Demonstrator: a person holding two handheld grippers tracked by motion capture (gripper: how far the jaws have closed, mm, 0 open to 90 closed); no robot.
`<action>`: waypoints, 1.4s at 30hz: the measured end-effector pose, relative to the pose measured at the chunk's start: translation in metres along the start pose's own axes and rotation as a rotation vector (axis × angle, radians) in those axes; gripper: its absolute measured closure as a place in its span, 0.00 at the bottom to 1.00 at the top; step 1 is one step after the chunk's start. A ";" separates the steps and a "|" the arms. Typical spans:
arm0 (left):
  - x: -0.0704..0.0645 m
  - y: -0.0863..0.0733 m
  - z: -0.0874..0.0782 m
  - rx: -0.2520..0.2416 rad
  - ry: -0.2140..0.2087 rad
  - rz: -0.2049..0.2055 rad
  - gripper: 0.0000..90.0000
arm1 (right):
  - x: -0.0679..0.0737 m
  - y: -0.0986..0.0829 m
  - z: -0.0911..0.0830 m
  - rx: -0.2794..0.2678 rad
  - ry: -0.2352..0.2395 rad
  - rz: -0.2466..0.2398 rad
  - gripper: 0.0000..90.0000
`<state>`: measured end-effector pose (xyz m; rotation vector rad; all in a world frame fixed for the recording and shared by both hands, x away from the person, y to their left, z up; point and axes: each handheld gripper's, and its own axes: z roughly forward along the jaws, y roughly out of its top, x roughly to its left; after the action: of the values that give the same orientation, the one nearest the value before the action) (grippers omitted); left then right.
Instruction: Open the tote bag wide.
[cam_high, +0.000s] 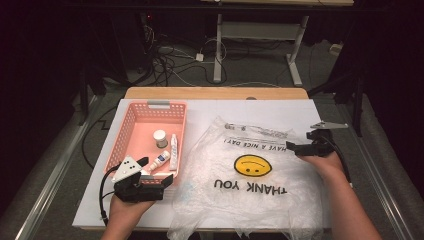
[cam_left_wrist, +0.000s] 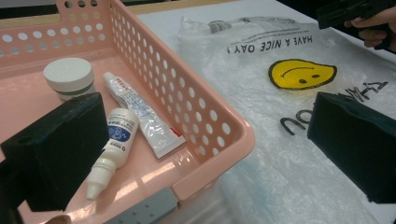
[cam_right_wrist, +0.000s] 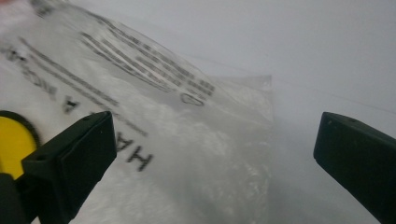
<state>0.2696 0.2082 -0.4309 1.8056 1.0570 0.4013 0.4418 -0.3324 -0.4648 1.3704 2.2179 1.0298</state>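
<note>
Plastic bag (cam_high: 250, 175) edge | right tool (cam_high: 299, 148) open above | left tool (cam_high: 157, 172) straddles basket (cam_high: 131, 120) corner

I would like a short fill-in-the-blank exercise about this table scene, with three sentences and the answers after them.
1. The pink basket holds a white jar, a tube and a small dropper ____.
2. The plastic bag beside the basket shows a smiling face coloured ____.
3. The left gripper hovers at the basket's near corner and the right gripper at the bag's edge, both with jaws ____.

Missing words: bottle; yellow; open
</note>
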 end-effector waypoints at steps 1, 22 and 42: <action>0.001 -0.001 0.000 0.000 0.002 -0.005 0.00 | -0.001 0.000 0.005 0.021 0.002 -0.005 0.00; -0.001 -0.003 0.003 0.008 0.001 -0.003 0.00 | 0.017 -0.011 0.008 0.032 0.044 -0.190 1.00; 0.004 -0.001 -0.001 -0.025 -0.013 -0.010 0.00 | -0.064 -0.007 -0.003 -0.093 -0.262 0.141 1.00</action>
<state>0.2706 0.2116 -0.4325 1.7778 1.0467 0.3951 0.4662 -0.3912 -0.4733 1.5404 1.8854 0.9259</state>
